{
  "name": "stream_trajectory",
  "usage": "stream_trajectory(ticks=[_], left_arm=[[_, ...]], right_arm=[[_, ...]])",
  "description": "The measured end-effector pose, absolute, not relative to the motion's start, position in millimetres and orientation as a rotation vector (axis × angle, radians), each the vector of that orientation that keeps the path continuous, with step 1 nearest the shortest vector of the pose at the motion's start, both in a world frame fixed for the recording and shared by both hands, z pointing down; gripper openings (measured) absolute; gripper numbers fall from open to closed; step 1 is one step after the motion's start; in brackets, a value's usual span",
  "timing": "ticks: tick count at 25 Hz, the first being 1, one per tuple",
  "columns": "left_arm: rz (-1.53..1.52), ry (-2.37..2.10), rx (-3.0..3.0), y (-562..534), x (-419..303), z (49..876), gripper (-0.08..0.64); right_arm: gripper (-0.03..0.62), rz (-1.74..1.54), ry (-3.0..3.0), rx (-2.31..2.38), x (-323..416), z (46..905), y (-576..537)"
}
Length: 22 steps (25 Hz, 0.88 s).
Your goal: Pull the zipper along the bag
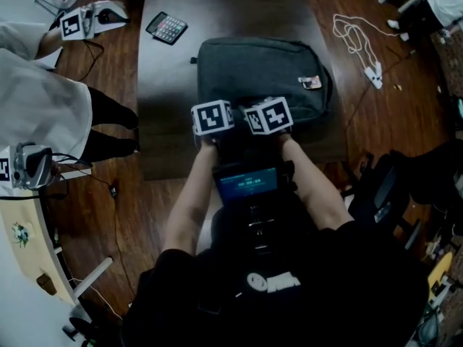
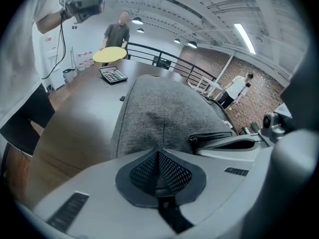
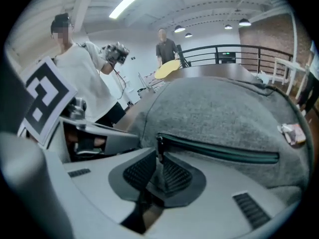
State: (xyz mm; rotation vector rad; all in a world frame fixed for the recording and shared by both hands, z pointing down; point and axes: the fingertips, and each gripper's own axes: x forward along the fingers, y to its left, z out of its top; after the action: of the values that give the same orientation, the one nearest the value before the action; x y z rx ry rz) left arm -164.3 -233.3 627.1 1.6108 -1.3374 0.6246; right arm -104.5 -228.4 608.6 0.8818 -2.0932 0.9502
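A grey backpack lies flat on the dark table. Both grippers sit side by side at its near edge, under their marker cubes, which hide the jaws in the head view. In the left gripper view, my left gripper is shut, its pads pinching the grey fabric of the backpack at its near edge. In the right gripper view, my right gripper has its pads shut on the small dark zipper pull at the left end of the dark zipper line, which runs off to the right.
A calculator lies on the table beyond the bag. A person in white stands at the left, holding a camera rig. A second person stands far behind a yellow round object. White cable lies on the wooden floor at the right.
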Motion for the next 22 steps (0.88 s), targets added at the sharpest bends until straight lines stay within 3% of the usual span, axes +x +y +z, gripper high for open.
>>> stream_trajectory(ticks=[5, 9, 15, 18, 22], left_arm=[[0.605, -1.321, 1.621, -237, -159, 624, 0.003], [0.616, -1.316, 1.616, -235, -158, 625, 0.003], [0.609, -1.301, 1.635, -235, -154, 621, 0.003], [0.609, -1.299, 1.635, -235, -153, 620, 0.003], [0.597, -1.275, 1.645, -234, -149, 620, 0.003]], right_arm=[[0.011, 1.015, -2.118, 0.892, -107, 610, -225], [0.014, 1.178, -2.145, 0.932, -97, 613, -227], [0.057, 1.164, -2.122, 0.948, -94, 608, -224], [0.152, 1.013, -2.095, 0.983, -95, 600, -225], [0.152, 0.975, -2.072, 0.976, -93, 602, -229]])
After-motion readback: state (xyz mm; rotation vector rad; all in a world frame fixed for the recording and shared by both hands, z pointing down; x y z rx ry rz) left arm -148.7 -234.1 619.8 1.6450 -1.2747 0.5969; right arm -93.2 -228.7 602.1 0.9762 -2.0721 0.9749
